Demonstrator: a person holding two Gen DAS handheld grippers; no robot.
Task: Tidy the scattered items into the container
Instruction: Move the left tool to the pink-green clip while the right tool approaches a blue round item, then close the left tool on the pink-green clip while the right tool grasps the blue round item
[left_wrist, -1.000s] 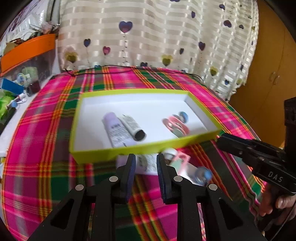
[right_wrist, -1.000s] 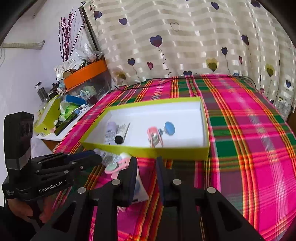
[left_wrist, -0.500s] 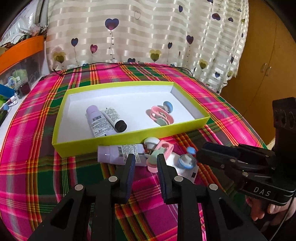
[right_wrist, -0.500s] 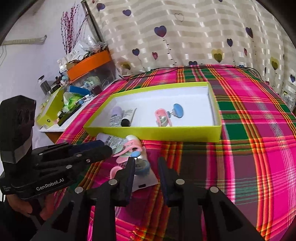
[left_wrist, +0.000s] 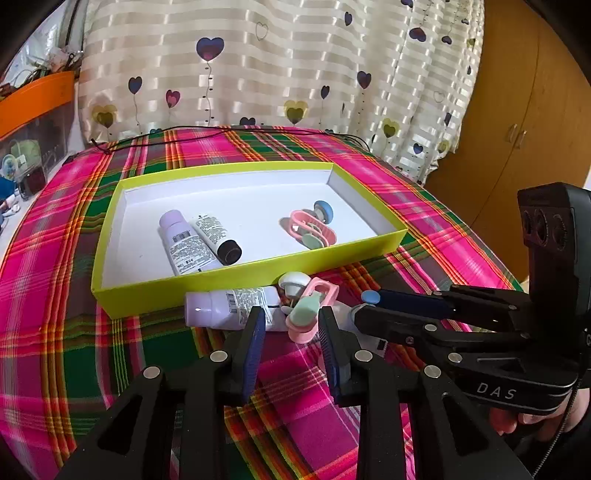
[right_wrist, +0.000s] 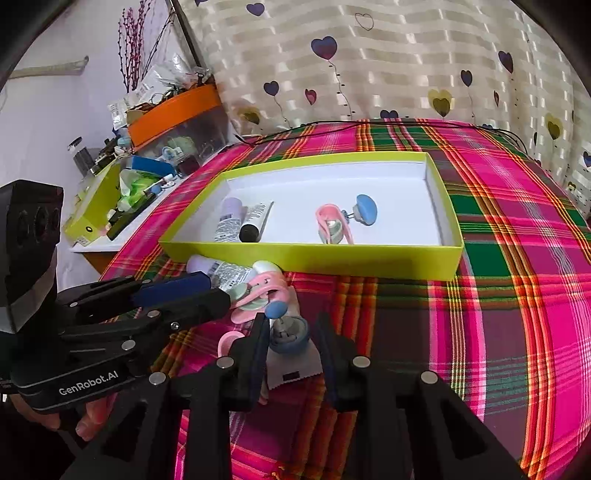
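1. Tabletop (left_wrist: 55, 332) carries a pink-green plaid cloth; a curtain (left_wrist: 258, 74) with heart prints hangs behind its far edge.
2. Yellow-green container (left_wrist: 236, 275) with white inside sits mid-tabletop, its long near wall facing both cameras.
3. Inside the container, left part: lavender bottle (left_wrist: 184, 243) lying flat, touching a white tube with black cap (left_wrist: 218, 238) on its right.
4. Inside, right part: pink clip toy (left_wrist: 312, 232) with a blue knob (left_wrist: 324, 211) at its far end.
5. Outside, just beside the near wall: a second lavender bottle (left_wrist: 229, 308) lying on its side, cap end pointing left.
6. Right of that bottle, touching it: a white knob (left_wrist: 293, 282) and a pink-and-mint clip (left_wrist: 308, 312), loosely piled.
7. Toward the near edge: a blue round piece (right_wrist: 286, 332) on a white card (right_wrist: 291, 363); a small blue knob (right_wrist: 276, 309) stands just behind it.
8. Left gripper (left_wrist: 291, 325): jaws opening, spread apart, the pink-and-mint clip seen between the tips; pads not pressing it.
9. Right gripper (right_wrist: 291, 332): jaws opening, spread, the blue round piece between them; no pinch visible.
10. Each gripper shows in the other's view, pointing into the same pile from opposite sides.
11. Part of a hand (right_wrist: 92, 413) is visible under the left gripper body.
12. Beyond the left edge: an orange-lidded bin (right_wrist: 177, 114) and a cluttered side shelf (right_wrist: 110, 206).
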